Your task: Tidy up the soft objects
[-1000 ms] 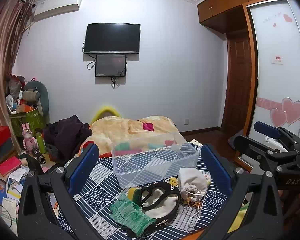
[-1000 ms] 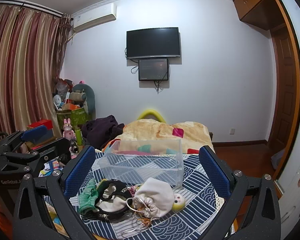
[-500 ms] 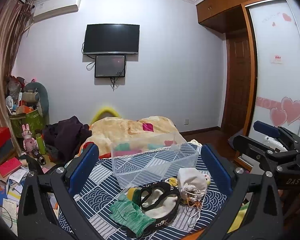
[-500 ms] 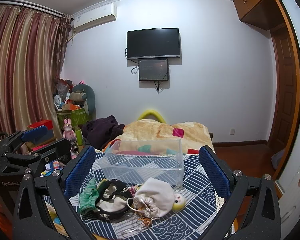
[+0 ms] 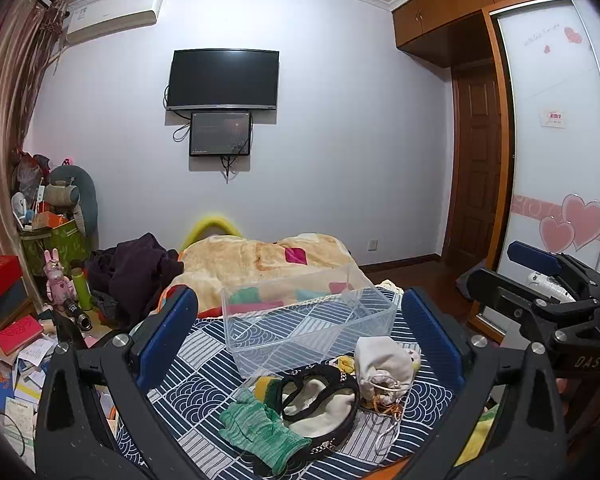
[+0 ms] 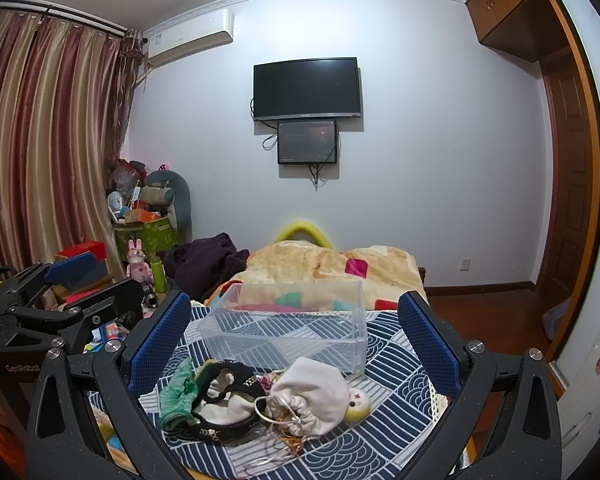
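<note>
Nothing's getting sorted yet: the clear bin is sitting empty, green glove, black hat and white pouch are lying beside it, while the left gripper and right gripper are hanging wide open, holding nothing.

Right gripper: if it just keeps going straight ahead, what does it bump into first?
Probably the clear plastic bin. The right gripper is open, holds nothing, and points over the white drawstring pouch toward the bin's near wall. Depth is hard to judge, so it might brush the pouch first.
</note>
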`<state>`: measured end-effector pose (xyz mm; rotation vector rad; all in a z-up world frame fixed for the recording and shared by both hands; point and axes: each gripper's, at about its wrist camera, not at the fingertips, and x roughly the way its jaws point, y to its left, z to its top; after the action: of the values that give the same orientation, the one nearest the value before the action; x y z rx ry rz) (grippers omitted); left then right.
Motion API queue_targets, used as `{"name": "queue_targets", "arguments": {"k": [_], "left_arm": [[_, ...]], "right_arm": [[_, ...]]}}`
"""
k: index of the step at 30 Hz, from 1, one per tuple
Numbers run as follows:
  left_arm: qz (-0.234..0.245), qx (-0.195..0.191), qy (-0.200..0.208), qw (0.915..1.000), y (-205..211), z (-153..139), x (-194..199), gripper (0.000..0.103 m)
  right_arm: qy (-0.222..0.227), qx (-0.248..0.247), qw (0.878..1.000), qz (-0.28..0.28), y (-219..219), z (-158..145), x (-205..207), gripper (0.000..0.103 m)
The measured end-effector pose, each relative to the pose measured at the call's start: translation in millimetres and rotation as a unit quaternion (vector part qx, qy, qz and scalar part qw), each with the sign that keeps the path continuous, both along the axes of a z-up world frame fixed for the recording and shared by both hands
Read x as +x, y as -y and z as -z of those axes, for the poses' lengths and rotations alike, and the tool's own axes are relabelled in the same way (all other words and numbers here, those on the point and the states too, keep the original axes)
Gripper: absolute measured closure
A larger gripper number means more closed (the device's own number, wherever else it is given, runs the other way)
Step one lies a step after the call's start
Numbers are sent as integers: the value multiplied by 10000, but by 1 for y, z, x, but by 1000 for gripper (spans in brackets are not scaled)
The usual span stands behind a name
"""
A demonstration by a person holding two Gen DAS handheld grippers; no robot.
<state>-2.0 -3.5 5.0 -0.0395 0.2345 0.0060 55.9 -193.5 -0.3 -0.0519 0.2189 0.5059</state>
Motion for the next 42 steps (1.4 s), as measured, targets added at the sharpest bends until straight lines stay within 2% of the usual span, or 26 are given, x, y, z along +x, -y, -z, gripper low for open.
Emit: {"name": "queue_targets", "arguments": {"k": [24,31,38,42], "left_arm": [[25,17,28,10000,0,-8,-2,0],[17,-1,-30,10000,-2,1,2,0],[109,-149,-496,9986,-14,22,19,0],[157,-307,-970,9947,-27,47,36,0]], "right_arm": [[21,23,10000,0,2,-5,-2,0],[26,25,10000,3,2,-4,-2,0],[-157,-34,9999,56,3,6,10,0],[-426,-194,9989,71,1,25,25,0]]}}
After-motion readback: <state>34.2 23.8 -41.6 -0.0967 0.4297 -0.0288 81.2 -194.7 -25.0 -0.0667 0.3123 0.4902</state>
